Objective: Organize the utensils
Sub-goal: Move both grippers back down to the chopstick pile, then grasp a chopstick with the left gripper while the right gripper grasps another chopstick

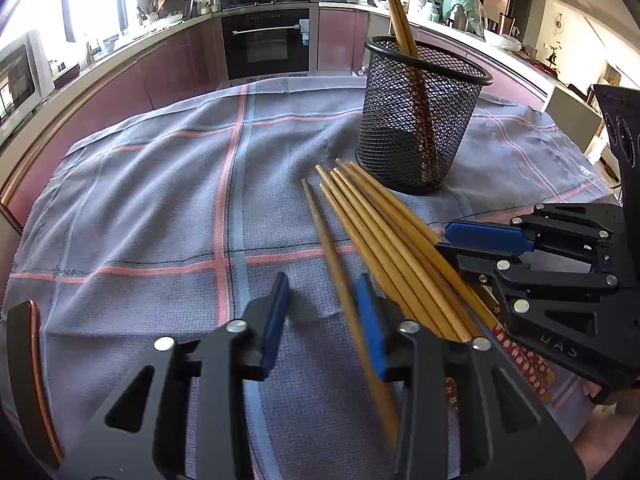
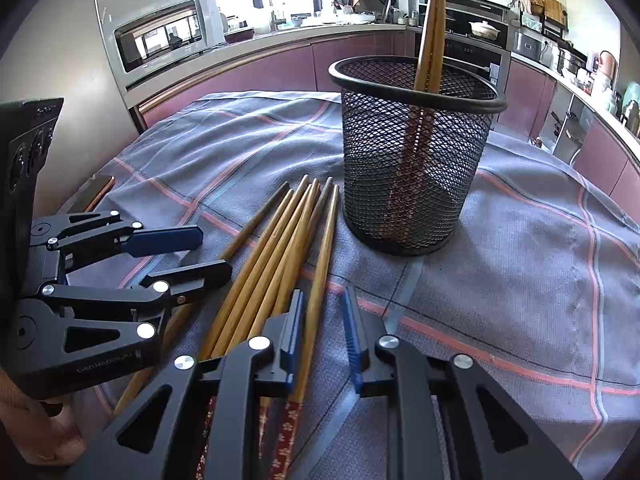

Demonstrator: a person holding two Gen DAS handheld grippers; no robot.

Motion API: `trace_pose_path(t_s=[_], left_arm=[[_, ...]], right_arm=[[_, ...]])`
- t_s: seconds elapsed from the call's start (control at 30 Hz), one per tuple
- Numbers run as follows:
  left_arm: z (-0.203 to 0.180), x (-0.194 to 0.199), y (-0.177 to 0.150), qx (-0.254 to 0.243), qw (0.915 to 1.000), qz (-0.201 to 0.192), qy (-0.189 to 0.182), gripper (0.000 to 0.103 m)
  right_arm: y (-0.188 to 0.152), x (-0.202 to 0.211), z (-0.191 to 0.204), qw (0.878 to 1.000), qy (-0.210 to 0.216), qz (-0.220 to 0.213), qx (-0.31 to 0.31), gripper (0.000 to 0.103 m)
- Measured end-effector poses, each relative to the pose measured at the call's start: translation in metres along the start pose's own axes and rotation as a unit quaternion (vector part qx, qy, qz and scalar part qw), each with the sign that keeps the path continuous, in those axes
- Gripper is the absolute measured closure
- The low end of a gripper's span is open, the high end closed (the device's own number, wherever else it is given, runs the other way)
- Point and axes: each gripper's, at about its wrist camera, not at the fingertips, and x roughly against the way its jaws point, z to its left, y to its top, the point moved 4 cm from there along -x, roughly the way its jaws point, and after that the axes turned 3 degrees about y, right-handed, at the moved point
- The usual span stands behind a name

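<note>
Our left gripper [image 1: 322,320] stands open around one stray chopstick [image 1: 332,252], not clamping it. Beside it, our right gripper [image 2: 322,332] is open over the chopstick bundle [image 2: 276,248] on the checked cloth [image 1: 160,200]. Toward the cloth's far right edge stands the mesh cup [image 2: 412,160], holding two upright chopsticks [image 2: 432,24].

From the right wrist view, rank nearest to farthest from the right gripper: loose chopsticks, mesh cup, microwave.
1. Loose wooden chopsticks on the cloth: one lies between the right gripper's fingers.
2. Black mesh cup: ahead, slightly right, holding two chopsticks.
3. Silver microwave: far left, on the counter.
</note>
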Motion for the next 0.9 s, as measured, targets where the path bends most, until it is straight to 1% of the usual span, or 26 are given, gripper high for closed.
trace_pose_path(t_s=[0.17, 0.23, 0.5, 0.73, 0.9], left_arm=[[0.001, -0.001, 0.001, 0.011, 0.9998, 0.004, -0.016, 0.088], [0.001, -0.001, 0.001, 0.016, 0.9996, 0.005, -0.022, 0.092], [0.003, 0.000, 0.000, 0.031, 0.9991, 0.007, -0.029, 0.093], [0.006, 0.007, 0.001, 0.039, 0.9983, 0.003, -0.043, 0.095], [0.010, 0.016, 0.002, 0.044, 0.9981, -0.006, -0.044, 0.095]], right_arm=[[0.000, 0.000, -0.004, 1.000, 0.006, -0.001, -0.013, 0.097], [0.000, 0.001, -0.005, 1.000, 0.010, -0.001, -0.017, 0.098], [-0.002, 0.008, -0.014, 0.999, 0.028, -0.010, -0.041, 0.098], [-0.001, 0.021, -0.013, 0.998, 0.042, -0.024, -0.035, 0.098], [-0.001, 0.030, -0.009, 0.997, 0.053, -0.037, -0.028, 0.098]])
